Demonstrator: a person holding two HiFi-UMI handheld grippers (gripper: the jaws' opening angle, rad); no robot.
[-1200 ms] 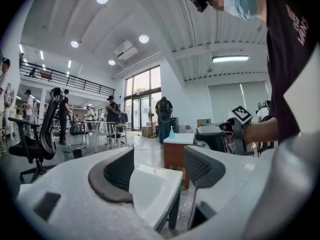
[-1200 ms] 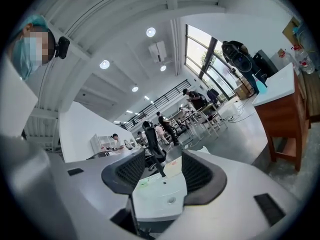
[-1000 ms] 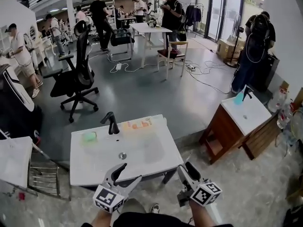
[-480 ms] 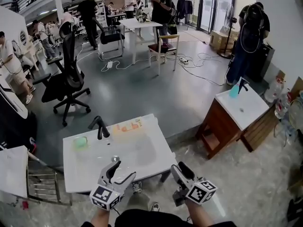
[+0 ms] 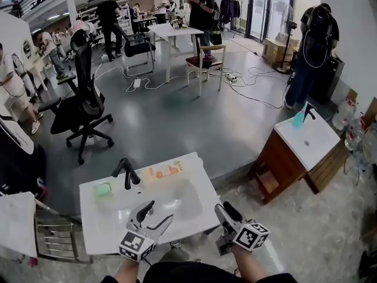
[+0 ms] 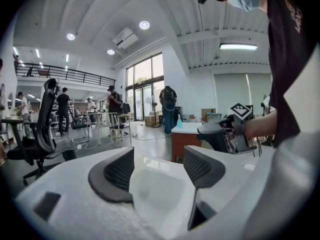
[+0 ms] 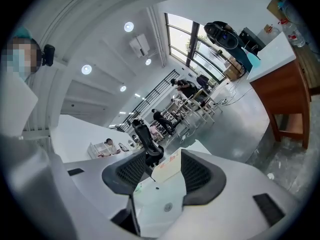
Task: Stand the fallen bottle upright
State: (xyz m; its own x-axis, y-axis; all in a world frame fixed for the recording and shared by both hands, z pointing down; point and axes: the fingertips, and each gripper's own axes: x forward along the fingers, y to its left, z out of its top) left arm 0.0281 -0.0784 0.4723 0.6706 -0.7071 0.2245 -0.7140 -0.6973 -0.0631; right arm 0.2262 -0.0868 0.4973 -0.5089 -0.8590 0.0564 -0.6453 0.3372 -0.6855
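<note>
The fallen bottle (image 5: 166,171) lies on its side along the far rim of the white sink (image 5: 97,217), just right of a black faucet (image 5: 125,171) and a small green object (image 5: 103,188). Nothing stands between it and the grippers. The left gripper (image 5: 156,213) hovers over the sink's near edge, and the right gripper (image 5: 225,211) is off its near right corner. Both have their fingers spread wide and hold nothing. Open floor lies to the right, and an office chair (image 5: 82,105) stands well beyond the sink.

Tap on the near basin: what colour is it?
The tap is black; the head view shows it best.
</note>
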